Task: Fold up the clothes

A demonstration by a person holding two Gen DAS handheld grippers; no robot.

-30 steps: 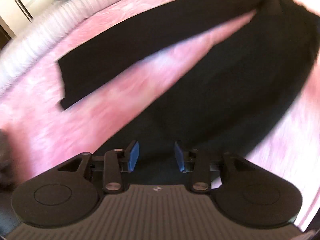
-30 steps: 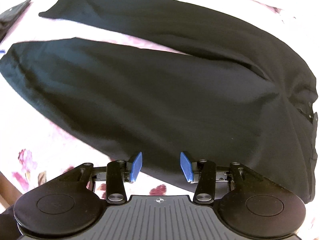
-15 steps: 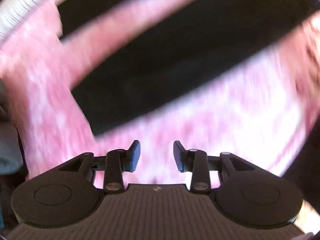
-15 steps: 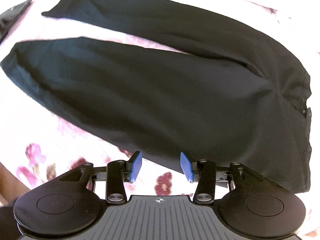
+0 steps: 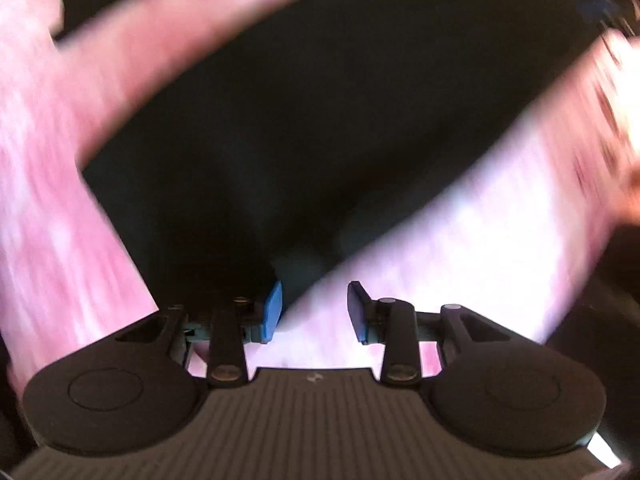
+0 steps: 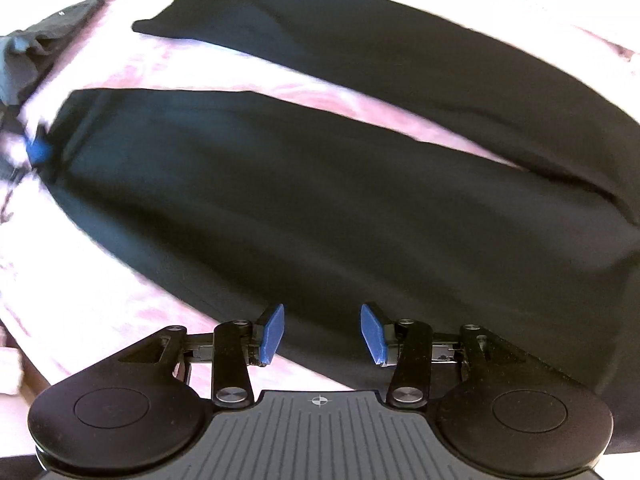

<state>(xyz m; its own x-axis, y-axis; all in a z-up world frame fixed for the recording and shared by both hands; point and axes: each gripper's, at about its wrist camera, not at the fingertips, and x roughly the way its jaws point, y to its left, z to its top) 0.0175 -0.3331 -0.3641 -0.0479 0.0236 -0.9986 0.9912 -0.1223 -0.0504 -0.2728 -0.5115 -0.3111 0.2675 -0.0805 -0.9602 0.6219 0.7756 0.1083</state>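
Left wrist view, blurred. Black cloth trousers (image 5: 320, 120) lie spread on a pink-and-white flowered bedspread (image 5: 460, 260); the nearer leg runs diagonally down the view to its hem end just ahead of the left tongs (image 5: 314, 306). The tongs stand apart with nothing between them; the blue pad (image 5: 272, 312) on the view's left sits over the cloth's edge, the other pad over bare bedspread. Contact with the cloth cannot be judged through the blur.

Right wrist view. The trousers (image 6: 340, 208) lie flat, two legs splayed in a narrow V with a strip of bedspread (image 6: 80, 300) between them, joining at the view's right. The right tongs (image 6: 322, 334) are apart and empty, hovering over the near edge of the nearer leg. At that leg's far hem a blue pad of the other tongs (image 6: 38, 152) shows. A crumpled grey garment (image 6: 40, 44) lies beyond the hem, apart from the trousers.

Handling, as judged: the cloth looks light, limp and thin, so it will sag and drag between holds. Best taken at firm edges, the hem of the nearer leg and its side seam nearer the waist, pinching both layers and lifting evenly to lay one leg over the other.
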